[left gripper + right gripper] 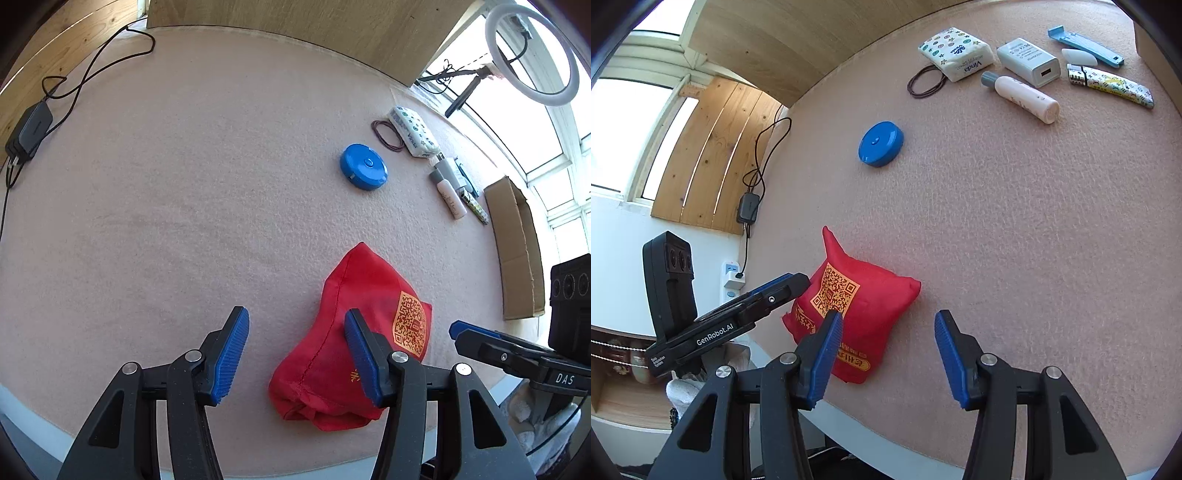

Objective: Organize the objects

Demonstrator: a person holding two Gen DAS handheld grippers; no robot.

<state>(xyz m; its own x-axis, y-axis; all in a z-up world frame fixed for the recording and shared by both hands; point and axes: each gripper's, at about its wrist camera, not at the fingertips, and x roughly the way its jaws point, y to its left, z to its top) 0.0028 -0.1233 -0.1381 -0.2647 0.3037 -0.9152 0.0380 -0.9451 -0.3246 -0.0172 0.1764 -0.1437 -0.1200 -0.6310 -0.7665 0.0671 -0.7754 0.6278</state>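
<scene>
A red cloth pouch [354,332] [864,306] with an orange QR code lies near the front edge of the pink felt table. My left gripper [295,354] is open, its right finger over the pouch's edge. My right gripper [888,350] is open too, its left finger in front of the pouch. Farther back sits a round blue tape measure [364,166] [881,144]. Beyond it lie hair ties [925,83], a tissue pack [955,51], a white charger [1028,61], a pale bottle [1021,96], a patterned tube [1112,85] and a blue clip [1086,46].
A cardboard box [517,247] stands at the table's right edge. A black power adapter [29,129] with its cable lies at the far left. A ring light [532,51] stands by the window. Wooden boards line the back.
</scene>
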